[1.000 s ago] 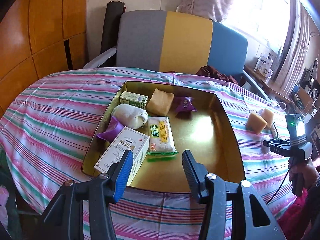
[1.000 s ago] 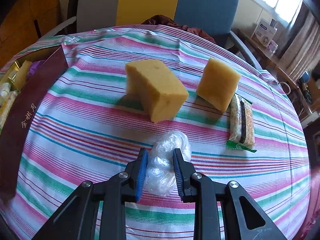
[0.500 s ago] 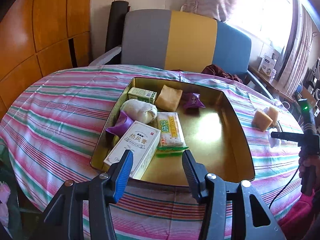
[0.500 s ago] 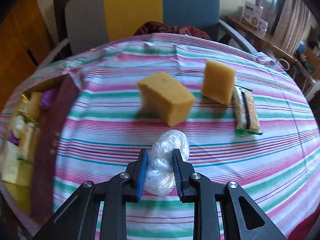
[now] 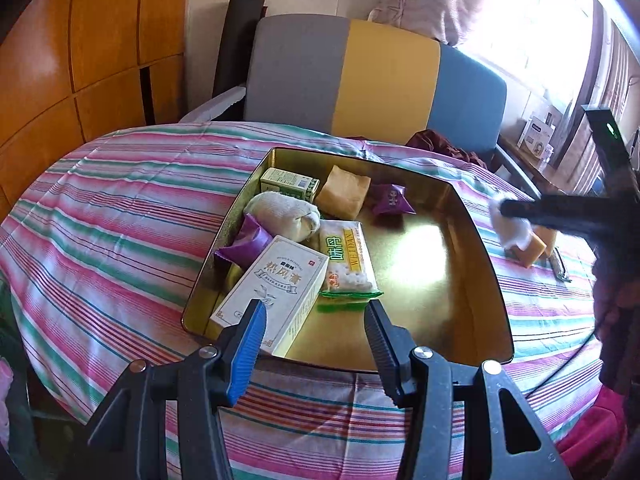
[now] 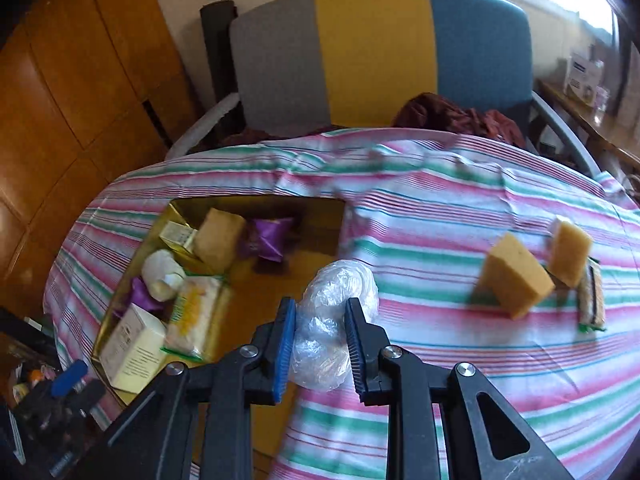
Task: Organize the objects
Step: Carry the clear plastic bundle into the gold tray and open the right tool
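- the crumpled plastic bag (image 6: 334,320) sits pinched between the two fingers of the right gripper (image 6: 320,344), bulging out past the fingertips and clear of the cloth, its long axis running along the fingers.
- those fingers stand narrow, pressed into the bag from both sides, so the bundle looks firmly held; being soft film, it could slip or spring open on release.
- ahead of the fingertips and off to their left lies the gold tray (image 6: 320,208); its bare floor begins just beyond the bag, so i judge the coming move to be a short carry forward-left, then a drop onto the free half.
- the filled half is further left of the fingers: a white box (image 6: 134,350), a cracker pack (image 6: 192,316), a purple pouch (image 6: 270,238) and a sponge (image 6: 218,238).
- to the right of the fingers, well apart, two yellow sponges (image 6: 516,276) and a snack bar (image 6: 592,300) wait on the striped tablecloth (image 6: 440,216).
- the left gripper (image 5: 314,340) hangs at the tray's near rim with its fingers half apart and nothing between them; the white box (image 5: 272,288) lies just beyond its left fingertip.
- the right hand is plainly the one placed for this step.
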The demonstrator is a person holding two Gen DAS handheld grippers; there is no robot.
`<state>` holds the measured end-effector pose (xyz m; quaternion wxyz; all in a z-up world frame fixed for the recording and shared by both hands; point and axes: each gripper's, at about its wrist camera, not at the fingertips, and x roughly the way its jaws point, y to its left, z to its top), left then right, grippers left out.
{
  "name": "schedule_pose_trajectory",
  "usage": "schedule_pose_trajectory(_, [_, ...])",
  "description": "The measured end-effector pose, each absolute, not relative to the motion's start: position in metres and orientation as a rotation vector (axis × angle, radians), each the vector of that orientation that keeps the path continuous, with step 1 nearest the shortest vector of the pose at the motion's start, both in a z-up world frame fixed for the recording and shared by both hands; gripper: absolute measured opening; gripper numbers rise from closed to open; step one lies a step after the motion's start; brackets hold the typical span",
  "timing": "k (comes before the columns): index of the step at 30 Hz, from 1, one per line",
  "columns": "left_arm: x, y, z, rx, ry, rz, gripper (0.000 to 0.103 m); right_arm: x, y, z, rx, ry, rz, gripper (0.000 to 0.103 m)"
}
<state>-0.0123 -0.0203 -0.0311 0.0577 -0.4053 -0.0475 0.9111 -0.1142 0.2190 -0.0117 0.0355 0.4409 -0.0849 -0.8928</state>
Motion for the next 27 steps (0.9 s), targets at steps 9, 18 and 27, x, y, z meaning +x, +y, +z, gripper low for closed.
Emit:
schedule_pose_trajectory(9, [-0.017, -0.039, -0.042, -1.276, -0.203, 2.760, 0.051, -0.176, 0.180, -0.027, 1.442, -0.199, -2.745, 0.026])
schedule_pose_trajectory(18, [-0.020, -0.050, -0.046, -1.285, -0.216, 2.781, 0.051, -0.222, 0.171, -0.060, 1.553, -0.027, -2.782, 0.036])
schedule_pose_trajectory(27, [-0.017, -0.051, -0.044, -1.280, -0.215, 2.788, 0.051, -0.195, 0.168, -0.043, 1.422, 0.011, -2.788, 0.046])
